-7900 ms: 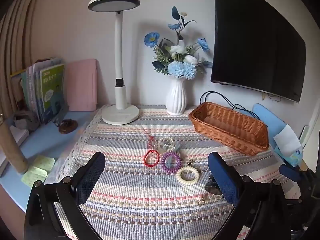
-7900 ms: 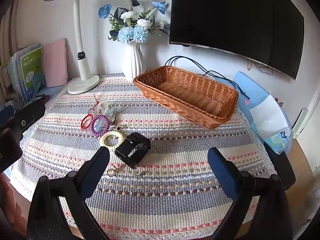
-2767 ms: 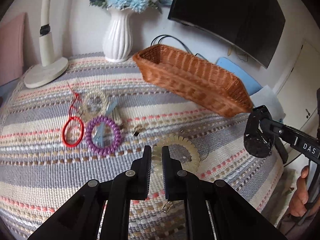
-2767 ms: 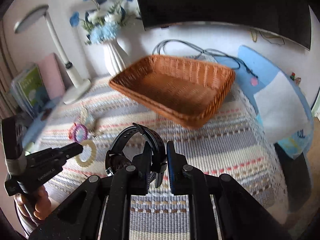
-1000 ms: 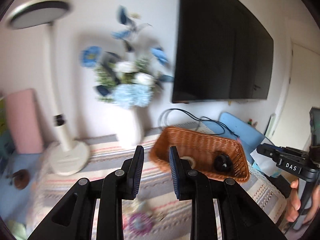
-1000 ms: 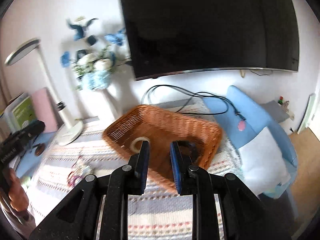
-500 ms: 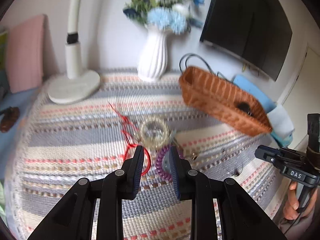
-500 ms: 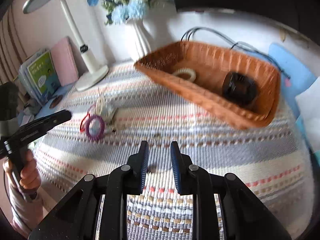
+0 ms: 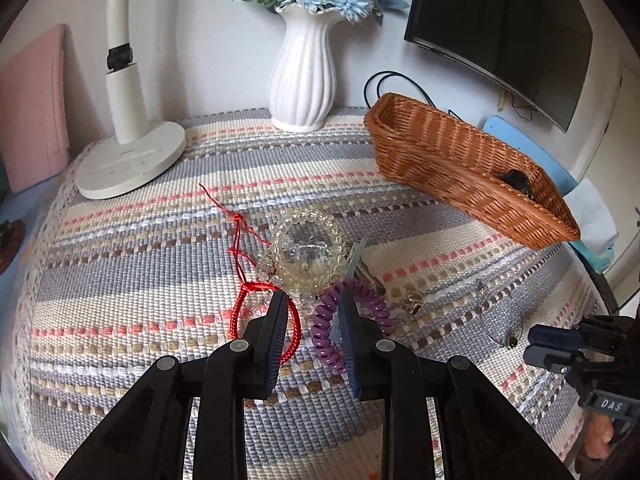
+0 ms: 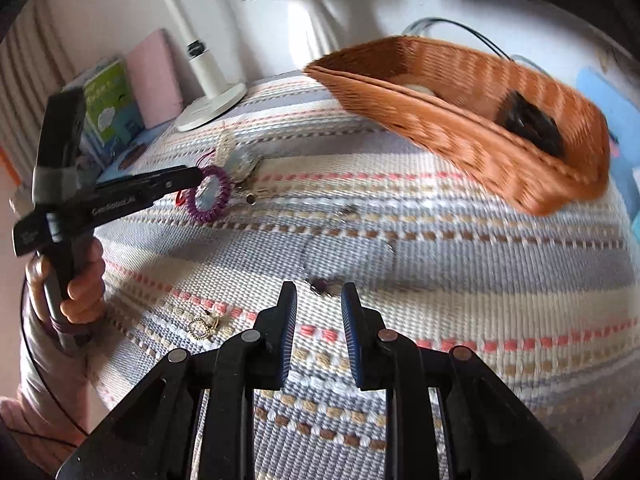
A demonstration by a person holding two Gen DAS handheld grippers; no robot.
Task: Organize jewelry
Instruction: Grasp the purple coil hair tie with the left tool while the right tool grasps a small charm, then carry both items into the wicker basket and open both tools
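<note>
The left claw hangs low over the striped cloth that covers the surface, its two blue-padded fingers parted by a narrow gap with nothing gripped; in its own view the tips straddle the spot where the red cord bracelet and the purple coil band lie side by side. Seen from the right wrist, a hand holds that claw by its handle, tips just at the purple band.

From left to right on the surface stand one white lamp, one white vase of blue flowers and one wicker basket. In front of them lie the loose pieces: one red cord bracelet with trailing thread, one clear bead bracelet touching it and the purple coil band, one blue hair clip partly under the coil, one small gold clasp, and one thin wire hoop with a dark bead.

The basket holds two things: one pale ring, mostly hidden behind the near wall, and one black watch.

The right claw points down at the cloth, its jaws opening slightly, with nothing between them; the wire hoop's dark bead lies just beyond the tips. One small gold earring rests to its left.
</note>
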